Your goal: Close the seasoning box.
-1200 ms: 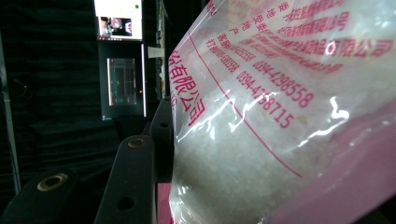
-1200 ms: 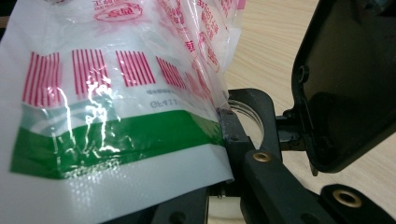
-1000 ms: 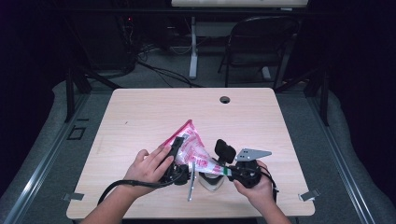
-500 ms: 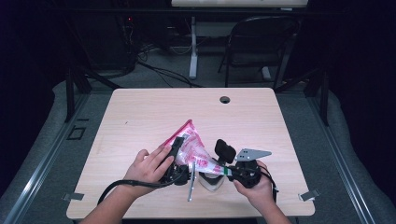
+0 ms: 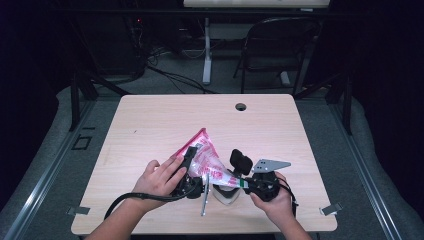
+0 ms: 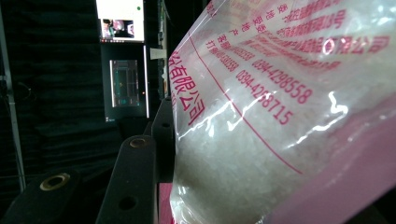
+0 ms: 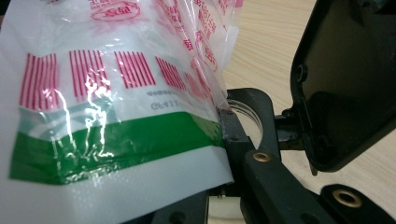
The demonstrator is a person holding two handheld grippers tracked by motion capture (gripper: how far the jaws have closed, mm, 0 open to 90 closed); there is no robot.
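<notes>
Holding a bag [image 5: 207, 162] of white grains between both claws, I grip its lower end with my right claw [image 5: 241, 183] and its side with my left claw [image 5: 189, 170], low over the counter's [image 5: 150, 120] near edge, beside a small scale [image 5: 226, 194].

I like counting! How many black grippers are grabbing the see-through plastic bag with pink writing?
2: the left black gripper at its left side, the right black gripper at its green-striped end.

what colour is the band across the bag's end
Green, under pink bars, on the bag; clearest in the right gripper view.
</notes>
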